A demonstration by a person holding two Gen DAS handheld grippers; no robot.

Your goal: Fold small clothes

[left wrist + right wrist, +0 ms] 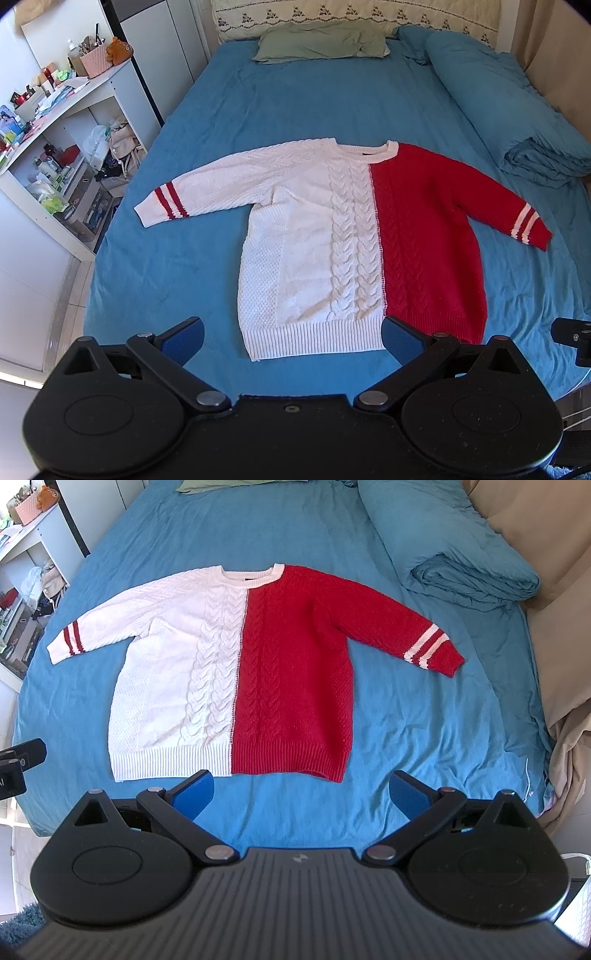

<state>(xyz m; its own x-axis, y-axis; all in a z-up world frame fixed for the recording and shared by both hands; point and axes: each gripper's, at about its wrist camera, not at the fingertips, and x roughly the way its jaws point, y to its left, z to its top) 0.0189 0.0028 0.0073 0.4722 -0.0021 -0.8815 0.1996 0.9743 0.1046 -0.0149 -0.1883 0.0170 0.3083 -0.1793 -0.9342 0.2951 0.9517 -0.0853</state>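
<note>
A cable-knit sweater (351, 236), white on its left half and red on its right, lies flat and face up on the blue bed sheet (177, 266), both sleeves spread out. It also shows in the right wrist view (236, 664). My left gripper (293, 341) is open and empty, hovering just in front of the white hem. My right gripper (301, 797) is open and empty, hovering in front of the red hem. Each gripper's edge shows in the other's view, the right one at the right edge (576, 339) and the left one at the left edge (18, 764).
A rolled blue duvet (517, 110) lies along the bed's right side, also in the right wrist view (461, 554). A green pillow (321, 46) sits at the headboard. White shelves (55, 147) crowded with small items stand left of the bed. Beige bedding (561, 627) lies at the right.
</note>
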